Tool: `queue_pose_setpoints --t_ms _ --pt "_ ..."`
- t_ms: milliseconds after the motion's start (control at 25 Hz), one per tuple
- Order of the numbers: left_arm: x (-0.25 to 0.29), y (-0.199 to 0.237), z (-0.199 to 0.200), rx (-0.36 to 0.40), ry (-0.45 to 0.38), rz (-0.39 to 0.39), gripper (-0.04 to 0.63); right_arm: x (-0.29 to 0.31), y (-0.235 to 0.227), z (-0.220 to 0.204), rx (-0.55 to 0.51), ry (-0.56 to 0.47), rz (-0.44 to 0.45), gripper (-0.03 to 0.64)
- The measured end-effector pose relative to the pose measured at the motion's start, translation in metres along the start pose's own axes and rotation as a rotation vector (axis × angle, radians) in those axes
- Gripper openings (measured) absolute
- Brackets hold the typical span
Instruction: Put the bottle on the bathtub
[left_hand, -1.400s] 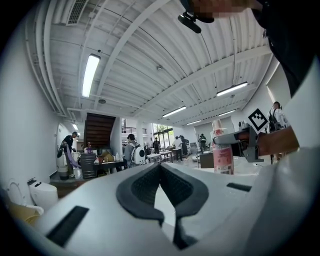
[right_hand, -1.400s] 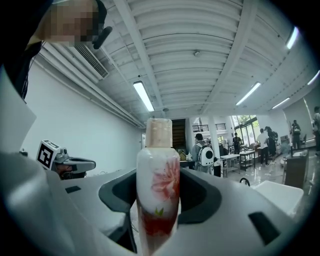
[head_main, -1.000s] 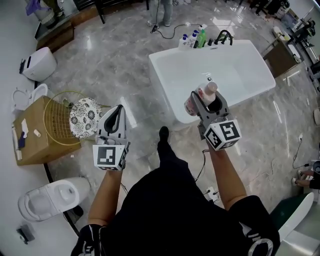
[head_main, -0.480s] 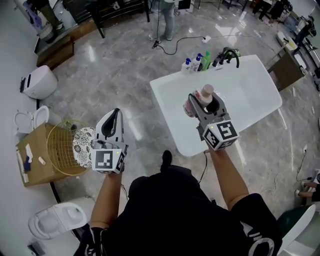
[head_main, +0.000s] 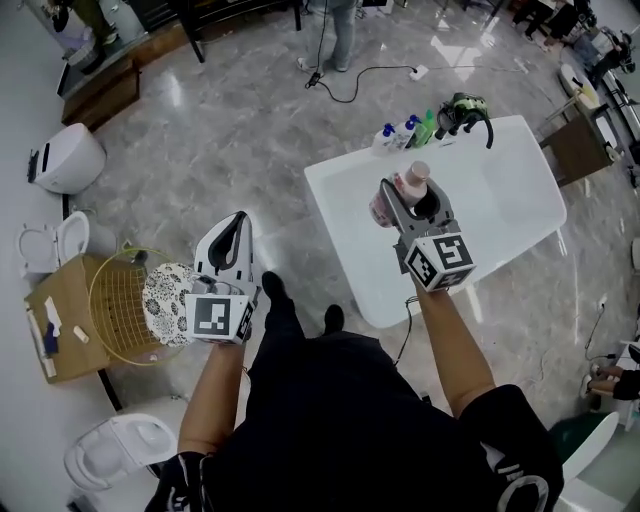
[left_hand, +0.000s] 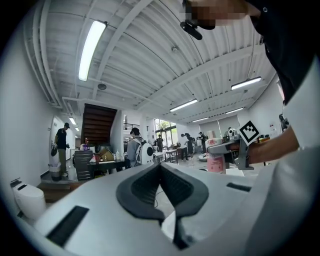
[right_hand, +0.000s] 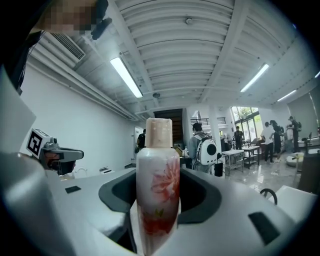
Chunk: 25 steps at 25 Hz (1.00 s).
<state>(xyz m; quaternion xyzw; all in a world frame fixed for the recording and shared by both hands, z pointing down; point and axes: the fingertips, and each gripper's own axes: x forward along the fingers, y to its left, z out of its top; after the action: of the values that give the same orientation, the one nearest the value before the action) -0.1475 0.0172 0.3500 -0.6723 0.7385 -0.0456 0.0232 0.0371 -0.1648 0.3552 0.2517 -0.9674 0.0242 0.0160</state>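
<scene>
A white bottle (head_main: 397, 194) with a red flower print and a pale pink cap stands upright between the jaws of my right gripper (head_main: 408, 196), which is shut on it. In the right gripper view the bottle (right_hand: 157, 185) fills the centre between the dark pads. The bottle hangs over the near left part of the white bathtub (head_main: 520, 205). My left gripper (head_main: 233, 232) is held over the marble floor, left of the tub, its jaws closed together with nothing between them; its pads (left_hand: 161, 185) meet in the left gripper view.
Several bottles (head_main: 410, 131) and a dark faucet (head_main: 465, 109) stand on the tub's far rim. A wire basket (head_main: 122, 300) with a patterned cloth (head_main: 165, 298), a cardboard box (head_main: 55, 322) and toilets (head_main: 112, 452) are on the left. A cable (head_main: 352, 83) crosses the floor behind. People stand in the background.
The view has moved closer to the bathtub. My right gripper with the bottle now hangs farther over the tub's near left part. The left gripper has kept its place beside me.
</scene>
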Motion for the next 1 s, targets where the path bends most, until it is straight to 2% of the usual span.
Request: queue_pose_setpoints --t_ms 280,520,800,1000 --pt "0.075 0.068 -0.014 -0.005 -0.001 -0.137 0.009 0.094 -0.008 -0.025 0.021 0.033 -0.12 0.227" --pt "0.125 0.108 -0.047 -0.033 0.073 -0.283 0.009 0.162 -0.032 -0.072 0.036 0.131 -0.235 0.227" --pt "0.18 0.111 -0.11 -0.079 0.144 -0.419 0.009 0.233 -0.08 -0.158 0.054 0.233 -0.295 0.227" --pt "0.226 0.096 -0.175 -0.078 0.207 -0.464 0.009 0.275 -0.118 -0.229 0.093 0.265 -0.312 0.227"
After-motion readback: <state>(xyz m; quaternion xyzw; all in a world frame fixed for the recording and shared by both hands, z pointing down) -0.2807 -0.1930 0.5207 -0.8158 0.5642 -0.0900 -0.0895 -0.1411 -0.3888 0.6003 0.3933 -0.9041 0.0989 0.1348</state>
